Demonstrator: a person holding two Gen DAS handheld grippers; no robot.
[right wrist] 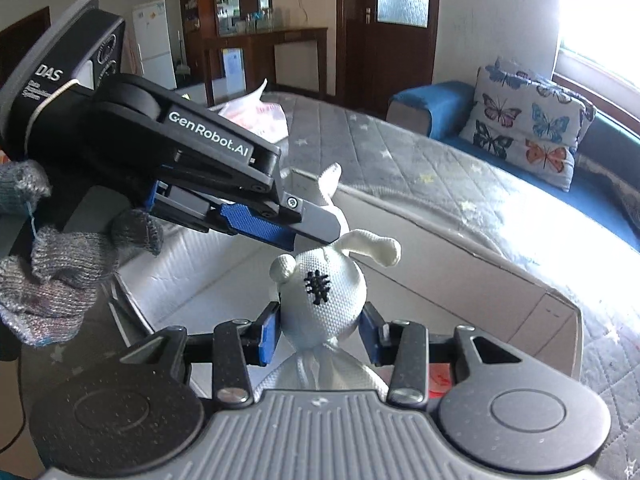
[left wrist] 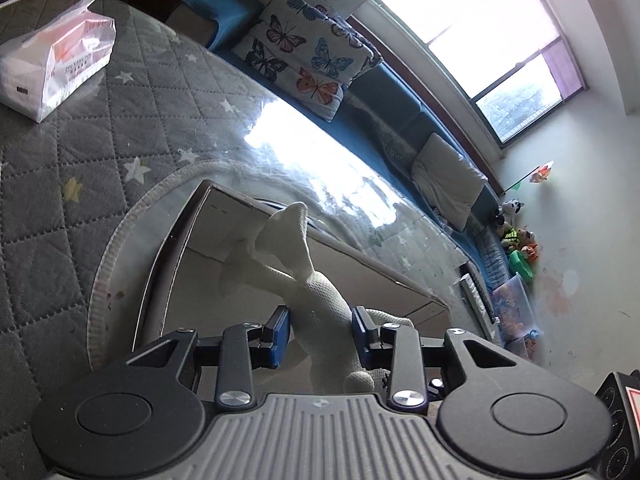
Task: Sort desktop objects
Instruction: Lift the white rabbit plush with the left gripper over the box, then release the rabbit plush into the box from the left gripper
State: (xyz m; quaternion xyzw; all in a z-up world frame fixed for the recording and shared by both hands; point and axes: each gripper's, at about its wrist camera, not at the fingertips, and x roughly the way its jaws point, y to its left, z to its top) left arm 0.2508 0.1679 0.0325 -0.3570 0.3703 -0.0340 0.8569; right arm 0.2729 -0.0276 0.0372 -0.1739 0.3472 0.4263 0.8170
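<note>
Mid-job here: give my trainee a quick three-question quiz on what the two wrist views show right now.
1. True or false: both grippers are shut on the white knitted toy.
2. Which part does the right gripper hold? A) an ear B) the head C) a leg
3. Fill in: directly below the toy is an open ____.

Key
1. True. The left gripper clamps the toy's slim body, while the right clamps another part of it.
2. B. Its blue pads sit on either side of the round head with the black stitched mark.
3. Cardboard box, standing on the quilted grey cover under clear plastic.
</note>
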